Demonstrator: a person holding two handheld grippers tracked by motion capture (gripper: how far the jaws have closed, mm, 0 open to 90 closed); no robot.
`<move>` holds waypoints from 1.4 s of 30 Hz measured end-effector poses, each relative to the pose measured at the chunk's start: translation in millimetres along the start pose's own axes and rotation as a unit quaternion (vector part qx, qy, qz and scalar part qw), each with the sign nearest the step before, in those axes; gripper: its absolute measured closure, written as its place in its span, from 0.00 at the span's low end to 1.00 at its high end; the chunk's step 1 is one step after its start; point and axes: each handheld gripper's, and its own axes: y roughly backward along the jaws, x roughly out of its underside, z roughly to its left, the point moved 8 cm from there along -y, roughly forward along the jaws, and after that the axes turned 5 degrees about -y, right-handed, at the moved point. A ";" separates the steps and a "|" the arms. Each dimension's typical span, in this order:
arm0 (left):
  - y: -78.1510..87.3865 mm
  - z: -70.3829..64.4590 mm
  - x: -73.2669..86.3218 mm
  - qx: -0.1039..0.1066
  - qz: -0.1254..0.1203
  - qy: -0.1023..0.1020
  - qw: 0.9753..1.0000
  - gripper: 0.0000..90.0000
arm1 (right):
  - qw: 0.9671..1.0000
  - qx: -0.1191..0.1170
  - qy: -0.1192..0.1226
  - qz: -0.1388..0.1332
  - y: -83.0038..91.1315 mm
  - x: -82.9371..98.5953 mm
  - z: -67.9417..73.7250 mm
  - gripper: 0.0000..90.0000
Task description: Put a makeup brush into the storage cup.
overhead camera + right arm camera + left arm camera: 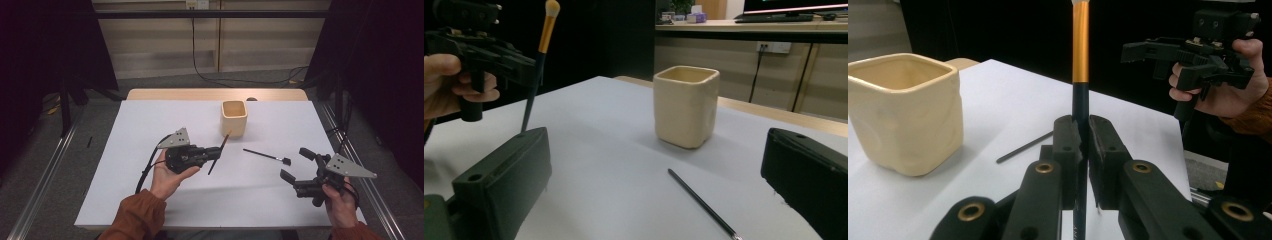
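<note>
My left gripper [218, 153] is held over the middle of the white table [150, 200], shut on the black handle of a makeup brush [220, 148]. In the left gripper view the brush [1080, 50] stands upright between the jaws, with a gold ferrule and a pale tip. A cream square cup [234, 118] stands just beyond it, open side up. A second thin black brush [265, 155] lies flat on the table right of centre. My right gripper [297, 164] is open at the right, near that brush's head, nothing between its jaws.
The table's wooden far edge [215, 94] lies behind the cup. Metal rails [45, 175] run along both sides of the table, and cables [200, 75] trail on the floor beyond it. In the right gripper view the thin brush [701, 202] lies between the jaws' line and the cup [685, 105].
</note>
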 end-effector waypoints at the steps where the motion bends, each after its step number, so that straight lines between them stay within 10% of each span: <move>1: -0.5 -0.5 -0.8 0.000 -0.001 -0.002 1.000 0.93 | 1.000 -0.003 0.001 -0.001 -1.6 -1.3 1.2 0.00; 42: -13.8 -22.0 -9.8 0.019 -0.015 -0.009 1.000 0.93 | 0.986 -0.162 0.018 0.023 -77.7 -37.0 81.0 0.09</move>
